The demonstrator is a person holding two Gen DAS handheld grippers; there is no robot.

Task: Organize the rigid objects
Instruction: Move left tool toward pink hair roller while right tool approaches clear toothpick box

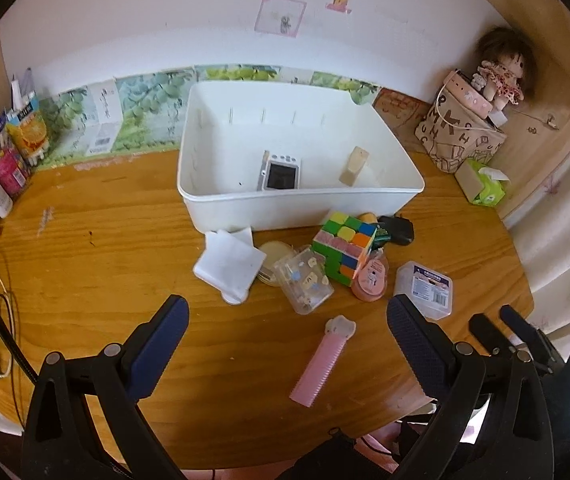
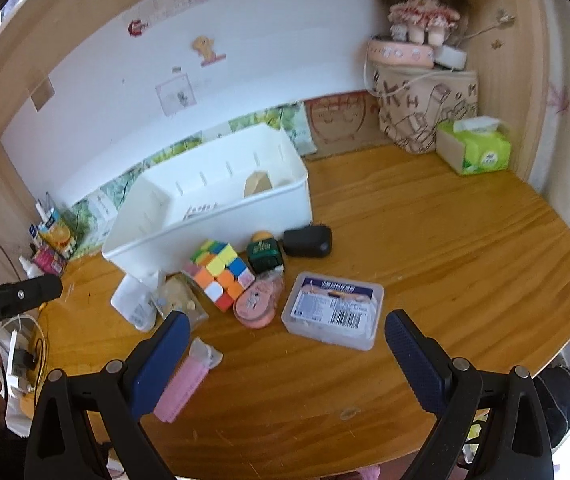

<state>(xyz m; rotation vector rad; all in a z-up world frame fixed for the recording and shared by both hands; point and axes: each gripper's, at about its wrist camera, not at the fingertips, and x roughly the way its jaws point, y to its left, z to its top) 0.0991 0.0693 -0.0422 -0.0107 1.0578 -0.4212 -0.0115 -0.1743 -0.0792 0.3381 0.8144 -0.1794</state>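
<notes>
From where I stand, the white bin (image 1: 301,200) sits at the back of the wooden worktop (image 1: 125,264), already holding a small white gadget with a dark screen (image 1: 281,175) and a pale wooden block (image 1: 353,169). So the sorting looks under way, with most of it left to do.

The loose pieces crowd just in front of the bin's near wall, handy for short lifts over the rim. The colourful puzzle cube (image 1: 345,252) leans among them; at its 9 o'clock lies a clear little box with stickers (image 1: 305,284), and beyond that a white square pad (image 1: 229,266). At the cube's 4 o'clock rests a flat clear case with a barcode label (image 2: 335,310). A pink comb (image 1: 321,364) lies apart, nearest the person.

The left gripper (image 1: 287,340) hovers wide and empty above the comb. The right gripper (image 2: 285,348) is likewise spread wide, holding nothing, its mouth framing the labelled case. I judge that case or the comb is the likely next pick; both lie flat, so they may be awkward to pinch.
</notes>
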